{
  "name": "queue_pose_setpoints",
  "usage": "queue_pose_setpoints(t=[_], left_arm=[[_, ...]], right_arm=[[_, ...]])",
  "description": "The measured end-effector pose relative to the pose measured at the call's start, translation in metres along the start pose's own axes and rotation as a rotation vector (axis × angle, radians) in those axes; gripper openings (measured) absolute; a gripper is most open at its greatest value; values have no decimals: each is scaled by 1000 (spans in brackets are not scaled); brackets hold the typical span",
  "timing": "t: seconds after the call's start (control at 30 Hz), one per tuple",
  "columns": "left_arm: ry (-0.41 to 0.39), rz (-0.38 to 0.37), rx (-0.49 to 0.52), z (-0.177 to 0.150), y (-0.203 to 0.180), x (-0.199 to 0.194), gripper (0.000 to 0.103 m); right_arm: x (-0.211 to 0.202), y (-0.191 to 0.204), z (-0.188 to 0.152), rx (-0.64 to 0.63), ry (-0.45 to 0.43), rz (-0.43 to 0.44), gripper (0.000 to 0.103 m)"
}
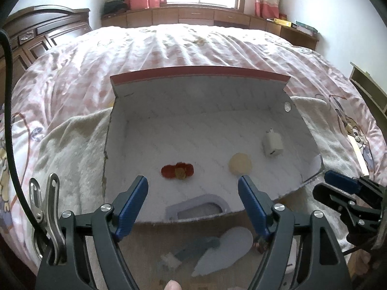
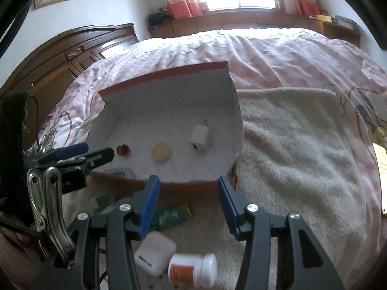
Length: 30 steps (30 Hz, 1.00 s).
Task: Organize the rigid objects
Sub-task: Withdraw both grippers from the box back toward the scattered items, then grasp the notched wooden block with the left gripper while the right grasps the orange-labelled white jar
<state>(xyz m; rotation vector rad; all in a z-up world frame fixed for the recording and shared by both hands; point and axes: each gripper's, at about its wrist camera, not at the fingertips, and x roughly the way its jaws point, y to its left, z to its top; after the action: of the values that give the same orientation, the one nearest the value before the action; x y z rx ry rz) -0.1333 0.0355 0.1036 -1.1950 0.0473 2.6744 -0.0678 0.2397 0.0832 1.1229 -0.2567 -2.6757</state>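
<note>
Waiting nearest the right gripper (image 2: 187, 204), on the cream blanket (image 2: 302, 149) in front of the box, lie a white pill bottle with an orange label (image 2: 193, 269), a white earbud-style case (image 2: 154, 253) touching it, and a green tube or packet (image 2: 170, 216) just beyond. The right gripper hovers over them with its jaws apart and nothing between them. From the left wrist view, a pale blue oval piece (image 1: 225, 251) and a small white bit (image 1: 170, 261) also rest outside, too blurred to name. The left gripper (image 1: 193, 188) is spread wide and empty at the box's near edge. Inside the open white box (image 1: 193, 111) sit a red hair clip (image 1: 177, 170), a round cream disc (image 1: 240, 163), a white charger plug (image 1: 273, 143) and a pale blue tray (image 1: 198, 207) by the front wall. Judging by that, roughly half the sorting is done.
</note>
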Motion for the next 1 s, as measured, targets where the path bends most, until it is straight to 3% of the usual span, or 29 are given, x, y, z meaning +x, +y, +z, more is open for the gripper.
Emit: queue_pose_setpoints(t=[0.67,0.8,1.0], left_arm=[[10,15,-65,-68,14,-34,78],[16,27,-86,-84,21,-39,78],[27,42,-104,-104,28,-42,78]], right_arm=[[-23,5,-62,6,48,-47,52],[-25,5,-72,-1,49,-76,60],[-23,6,-83,-9,65,-91,60]])
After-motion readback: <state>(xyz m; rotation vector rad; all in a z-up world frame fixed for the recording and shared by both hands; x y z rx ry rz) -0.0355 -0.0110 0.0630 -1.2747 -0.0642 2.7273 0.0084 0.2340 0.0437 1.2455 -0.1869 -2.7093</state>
